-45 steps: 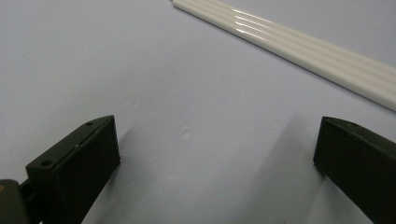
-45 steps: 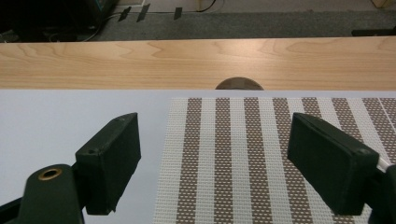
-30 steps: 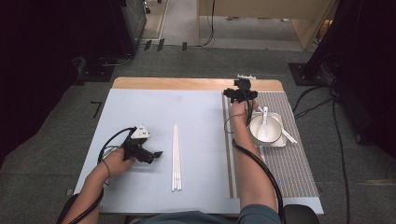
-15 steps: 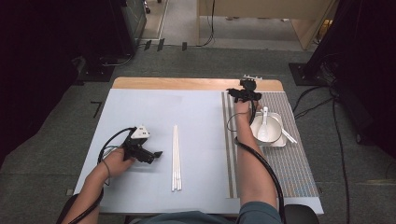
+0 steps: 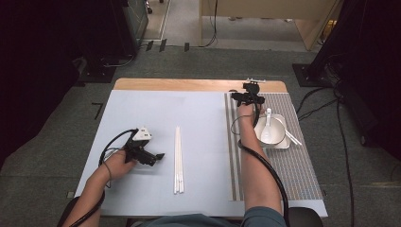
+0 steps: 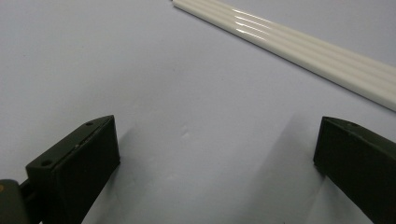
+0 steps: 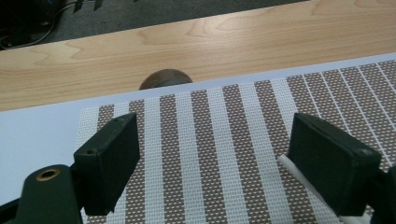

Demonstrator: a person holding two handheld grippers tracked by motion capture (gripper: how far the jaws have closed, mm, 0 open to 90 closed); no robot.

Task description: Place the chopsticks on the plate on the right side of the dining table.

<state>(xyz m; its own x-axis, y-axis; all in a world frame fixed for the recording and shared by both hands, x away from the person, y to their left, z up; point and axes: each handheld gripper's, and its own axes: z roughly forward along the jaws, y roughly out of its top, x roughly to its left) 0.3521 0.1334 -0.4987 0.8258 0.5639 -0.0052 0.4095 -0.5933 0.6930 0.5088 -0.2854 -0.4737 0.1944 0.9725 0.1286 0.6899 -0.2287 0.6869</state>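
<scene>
A: Since the earlier frame, the right gripper [image 5: 249,98] had travelled farther from the person, from over the bowl's [image 5: 270,134] near rim to the far end of the striped mat [image 5: 302,170]. The left gripper [image 5: 147,156] and the chopsticks [image 5: 178,158] had not shifted.

B: Jaw state on the right?

A: Spread wide and empty. In the right gripper view the jaws framed bare striped mat, with a small round brown thing [image 7: 166,78] just ahead of them at the mat's edge, on the wooden strip [image 7: 233,32]. I could not tell what that was. A white stick [image 7: 299,176] lay partly behind the right-hand jaw.

B: And the left?

A: Also released, nothing between the fingers. It rested low on the blue sheet [image 5: 142,113]; in the left gripper view the chopsticks [image 6: 299,46] lay ahead and to the right of the jaws, near but not touching.

B: Where was the tableware?

A: Bowl behind the right gripper, toward the person, holding a white spoon [image 5: 267,124]; another pair of white sticks [image 5: 288,134] rested across the bowl's tray [image 5: 283,144].

B: Step in hand?

A: My judgement: a reach by the right gripper toward the brown thing, grasp not yet begun. Next move would call for lowering the open jaws either side of it, then closing. The left waited idle beside the chopsticks.
</scene>
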